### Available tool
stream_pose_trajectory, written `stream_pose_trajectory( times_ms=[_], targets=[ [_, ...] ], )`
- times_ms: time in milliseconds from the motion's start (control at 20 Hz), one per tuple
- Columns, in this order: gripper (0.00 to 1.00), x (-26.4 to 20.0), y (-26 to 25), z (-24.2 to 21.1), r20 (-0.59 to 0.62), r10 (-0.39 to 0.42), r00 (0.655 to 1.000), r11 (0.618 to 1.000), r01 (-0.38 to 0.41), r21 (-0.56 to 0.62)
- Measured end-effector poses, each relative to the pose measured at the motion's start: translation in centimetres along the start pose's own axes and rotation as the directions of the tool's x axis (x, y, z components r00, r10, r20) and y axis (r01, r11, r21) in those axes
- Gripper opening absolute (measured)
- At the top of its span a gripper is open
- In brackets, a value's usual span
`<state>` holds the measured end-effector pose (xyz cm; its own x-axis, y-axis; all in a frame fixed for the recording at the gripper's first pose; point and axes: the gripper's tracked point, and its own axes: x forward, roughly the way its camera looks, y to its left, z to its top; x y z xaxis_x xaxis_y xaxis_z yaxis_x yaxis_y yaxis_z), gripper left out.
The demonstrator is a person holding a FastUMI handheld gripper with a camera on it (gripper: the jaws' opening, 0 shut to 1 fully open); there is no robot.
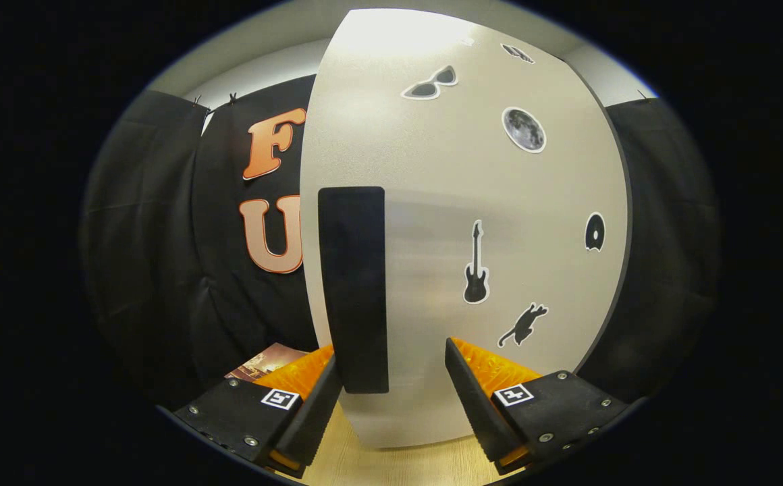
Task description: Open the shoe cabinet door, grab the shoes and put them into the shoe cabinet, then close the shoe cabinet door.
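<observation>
- Underfoot, so to speak, a pale wooden surface point(391, 466) runs beneath the tongs, and black cloth hangs as the wall on either side beyond them, with a lighter wall and ceiling above it
- A brownish printed sheet point(264, 363) lies low down, just past the left finger
- The gripper point(391, 378) points straight at the shoe cabinet door point(432, 169), level and close to it, with its fingers spread wide
- The left finger point(304, 405) sits against the lower end of the handle point(353, 290); the right finger point(479, 405) stands well apart from it, so nothing is pinched between them
- The door is a tall pale grey panel, standing just ahead of the fingers and rising far above them, its bottom edge near the wood
- The handle is a dark upright bar near the door's left edge
- Stickers dot the door beyond the right finger: sunglasses point(430, 84), a moon point(524, 129), a guitar point(476, 266), a leaping cat point(523, 324) and a dark disc point(594, 231)
</observation>
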<state>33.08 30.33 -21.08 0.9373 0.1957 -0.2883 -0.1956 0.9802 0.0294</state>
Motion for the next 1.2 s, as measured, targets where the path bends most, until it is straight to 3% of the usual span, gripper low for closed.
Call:
stream_pose_trajectory(
  times_ms=[400, 550, 800, 1200],
  targets=[
    [0.92, 0.0, 0.8, 0.9, -0.027, 0.006, 1.000, 1.000, -0.006, -0.014],
    [0.93, -2.5, 0.6, 2.6, -0.035, -0.001, 0.999, 0.998, -0.001, -0.056],
    [0.94, -8.0, -0.4, 8.2, 0.063, 0.015, 0.998, 0.996, -0.009, -0.092],
    [0.95, -18.5, -9.0, 13.7, 0.200, -0.167, 0.965, 0.982, 0.181, -0.049]
  ],
)
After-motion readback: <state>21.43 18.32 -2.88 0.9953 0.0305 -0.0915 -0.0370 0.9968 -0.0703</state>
